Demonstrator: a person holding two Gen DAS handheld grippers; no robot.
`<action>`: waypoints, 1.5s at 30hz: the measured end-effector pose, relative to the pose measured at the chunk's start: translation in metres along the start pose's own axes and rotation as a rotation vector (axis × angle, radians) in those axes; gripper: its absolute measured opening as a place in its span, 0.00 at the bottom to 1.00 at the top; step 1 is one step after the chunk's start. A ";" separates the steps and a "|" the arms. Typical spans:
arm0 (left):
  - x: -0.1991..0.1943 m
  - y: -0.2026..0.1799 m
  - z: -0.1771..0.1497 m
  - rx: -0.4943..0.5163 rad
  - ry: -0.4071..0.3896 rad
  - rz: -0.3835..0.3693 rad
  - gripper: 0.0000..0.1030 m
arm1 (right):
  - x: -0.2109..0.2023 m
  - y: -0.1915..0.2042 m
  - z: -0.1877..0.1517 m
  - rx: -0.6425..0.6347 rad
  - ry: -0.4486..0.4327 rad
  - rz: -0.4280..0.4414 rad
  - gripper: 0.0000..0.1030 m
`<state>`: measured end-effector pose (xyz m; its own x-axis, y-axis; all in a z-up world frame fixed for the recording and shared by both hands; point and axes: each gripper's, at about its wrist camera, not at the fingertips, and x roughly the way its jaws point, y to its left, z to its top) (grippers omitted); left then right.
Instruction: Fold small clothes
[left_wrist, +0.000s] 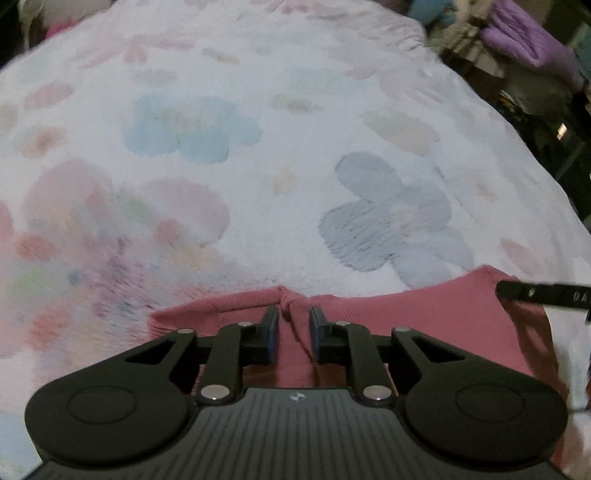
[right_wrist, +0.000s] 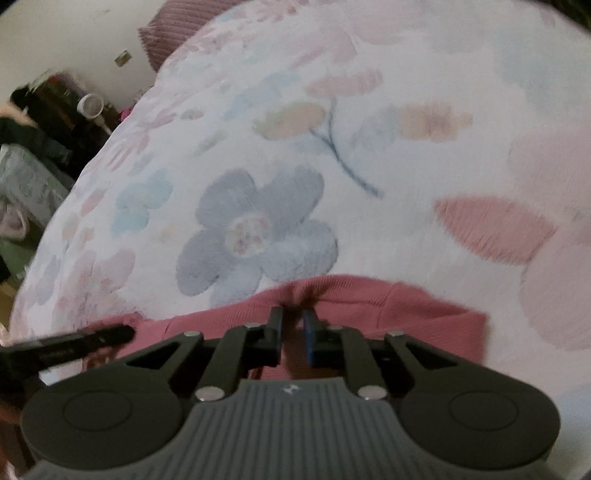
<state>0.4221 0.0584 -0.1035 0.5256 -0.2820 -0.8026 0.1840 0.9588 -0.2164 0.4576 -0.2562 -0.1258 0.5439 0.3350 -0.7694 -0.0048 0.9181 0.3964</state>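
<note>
Two grippers hold one pink ribbed garment (left_wrist: 424, 314) along its far edge, above a white bedspread (left_wrist: 258, 184) printed with pastel flowers. Furthest left, in the left wrist view, a pink and green flower blurs across the cover, then a pale blue one, then a grey-blue flower (left_wrist: 388, 221) just beyond the cloth. Below it the left gripper (left_wrist: 293, 323) has its jaws drawn narrow, with a bunched fold of the pink fabric rising between the blue-faced pads; the pads appear to pinch that fold. At the right edge of that view the black tip of the other tool reaches in over the garment. In the right wrist view, dark clutter and a white round container (right_wrist: 89, 105) sit at the far left beside the bed, and a dusky purple ribbed cushion (right_wrist: 177, 29) lies at the top. The right gripper (right_wrist: 293, 321) stands with jaws nearly together, clamped on a puckered bit of the same garment's edge, which drapes down toward the camera, with a pink leaf print (right_wrist: 495, 229) to its right
</note>
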 end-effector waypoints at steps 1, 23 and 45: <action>-0.007 -0.004 -0.001 0.042 -0.005 0.015 0.19 | -0.009 0.004 -0.001 -0.029 -0.012 -0.005 0.14; -0.175 -0.064 -0.152 0.543 0.041 -0.011 0.35 | -0.199 0.043 -0.185 -0.512 0.119 -0.037 0.26; -0.191 -0.091 -0.347 1.043 0.253 -0.037 0.69 | -0.240 0.040 -0.379 -0.922 0.308 -0.033 0.59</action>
<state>0.0169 0.0365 -0.1234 0.3402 -0.1804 -0.9229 0.8776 0.4135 0.2427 0.0088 -0.2199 -0.1154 0.3125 0.2267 -0.9225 -0.7204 0.6895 -0.0746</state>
